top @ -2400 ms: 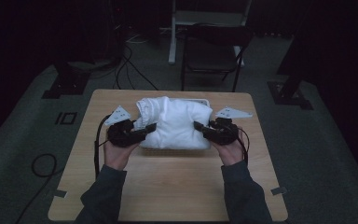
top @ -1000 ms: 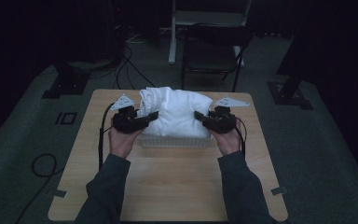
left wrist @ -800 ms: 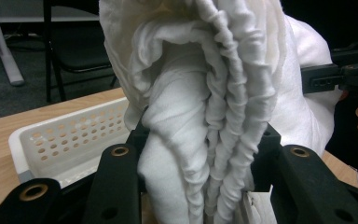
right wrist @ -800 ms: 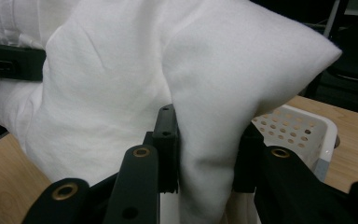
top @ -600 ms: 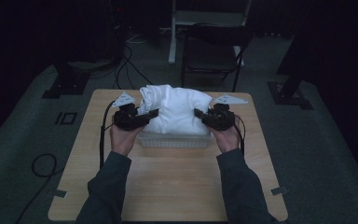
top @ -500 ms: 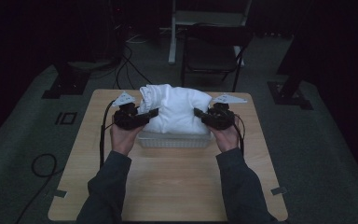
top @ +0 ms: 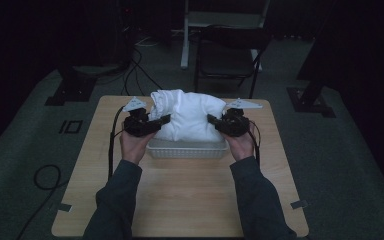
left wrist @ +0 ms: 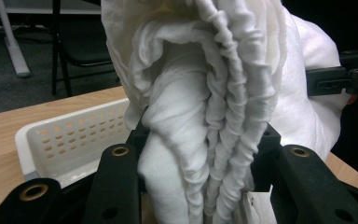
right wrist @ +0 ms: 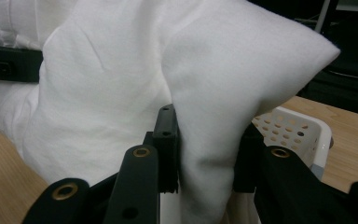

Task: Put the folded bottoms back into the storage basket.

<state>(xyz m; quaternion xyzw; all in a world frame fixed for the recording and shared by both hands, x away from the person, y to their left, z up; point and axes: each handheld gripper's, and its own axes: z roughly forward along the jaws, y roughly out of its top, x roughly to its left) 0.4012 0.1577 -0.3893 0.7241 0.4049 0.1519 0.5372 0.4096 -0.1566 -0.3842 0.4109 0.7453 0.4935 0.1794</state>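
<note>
Left gripper point(top: 160, 120) clamped on the gathered left end of a folded white cloth point(top: 190, 115); in the left gripper view the bunched folds point(left wrist: 205, 140) sit pinched between both black jaws. Right gripper point(top: 214, 120) clamped on the cloth's right end; a smooth corner fold point(right wrist: 209, 154) is squeezed between its jaws. Cloth hangs as a thick bundle between the two grippers, over a white perforated basket point(top: 187, 149); whether its underside touches the basket cannot be told. Basket stands on a light wooden table point(top: 180, 195), toward the far half. A dark chair point(top: 227, 55) stands beyond the table.
</note>
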